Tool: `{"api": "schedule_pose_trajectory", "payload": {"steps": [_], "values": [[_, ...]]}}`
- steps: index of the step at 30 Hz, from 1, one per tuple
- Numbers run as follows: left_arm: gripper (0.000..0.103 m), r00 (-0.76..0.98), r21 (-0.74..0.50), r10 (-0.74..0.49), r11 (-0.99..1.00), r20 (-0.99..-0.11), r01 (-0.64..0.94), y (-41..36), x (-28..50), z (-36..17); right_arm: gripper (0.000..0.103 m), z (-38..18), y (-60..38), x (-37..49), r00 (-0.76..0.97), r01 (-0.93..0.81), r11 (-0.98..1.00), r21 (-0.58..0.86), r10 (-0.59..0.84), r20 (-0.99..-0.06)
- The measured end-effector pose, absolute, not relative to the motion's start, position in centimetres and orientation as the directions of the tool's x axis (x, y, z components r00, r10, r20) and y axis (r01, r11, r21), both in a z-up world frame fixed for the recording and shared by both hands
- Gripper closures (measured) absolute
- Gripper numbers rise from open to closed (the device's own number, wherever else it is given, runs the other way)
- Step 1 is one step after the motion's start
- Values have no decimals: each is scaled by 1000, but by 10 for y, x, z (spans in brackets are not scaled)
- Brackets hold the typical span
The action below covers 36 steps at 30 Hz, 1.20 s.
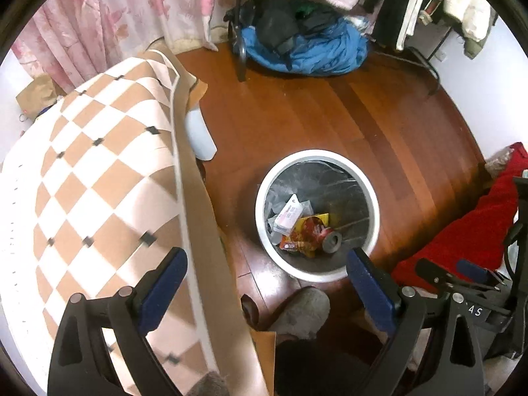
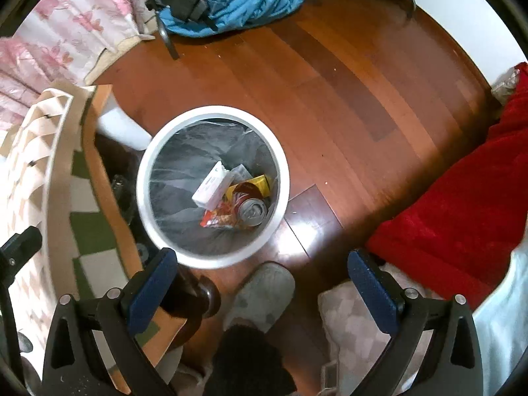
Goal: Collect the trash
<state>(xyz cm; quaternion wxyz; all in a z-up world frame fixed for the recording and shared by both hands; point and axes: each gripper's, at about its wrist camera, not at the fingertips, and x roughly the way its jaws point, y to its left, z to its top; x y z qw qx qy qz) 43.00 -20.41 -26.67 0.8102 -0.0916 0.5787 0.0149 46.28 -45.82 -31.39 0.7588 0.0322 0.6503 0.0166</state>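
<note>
Left gripper: I see my left gripper (image 1: 265, 283) with its jaws spread wide and nothing between them, only floor and a grey slipper (image 1: 302, 310) showing through the gap.

Right gripper: my right gripper (image 2: 262, 285) is spread just as wide and empty, looking almost straight down at the floor.

Bin: the white trash bin (image 2: 145, 198) stands on the wooden floor (image 2: 363, 99), centre-left in the right wrist view and just above and between the blue pads in the left wrist view, where its rim (image 1: 373, 198) nearly meets the right-hand pad.

Trash: the collected items lie at the bottom of the lined bin: a white carton (image 2: 213, 186), a crushed drink can (image 2: 252, 209), a red and yellow snack wrapper (image 2: 219, 217) and a yellow box (image 2: 262, 183).

Key relation: in both views the bin lies ahead of the jaws, toward the top of the frame; in the right wrist view it sits off to the left of the jaw gap, not under it. The carton's long axis runs diagonally, lower left to upper right.

Nearer hand: I judge both about equally close to the bin; the left looks better centred on it.

Table: the checked tablecloth (image 1: 99, 165) fills the left of the left wrist view; I can see no loose trash on it from here.

Next: I judge the drop done, so the coming move is a search for more litter.
</note>
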Motion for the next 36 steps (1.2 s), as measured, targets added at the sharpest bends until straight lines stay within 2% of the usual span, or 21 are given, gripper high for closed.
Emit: {"api": "schedule_pose_trajectory", "payload": {"steps": [12, 23, 36], "values": [[5, 505, -159, -99, 984, -858, -78, -187, 348, -155, 0, -179, -450, 381, 324, -49, 987, 155, 163, -932], [5, 614, -226, -170, 974, -771, -15, -166, 282, -65, 0, -57, -435, 303, 425, -162, 947, 279, 322, -846], [5, 604, -295, -273, 953, -749, 64, -163, 247, -25, 0, 9, -433, 250, 421, -236, 914, 331, 403, -812]]}}
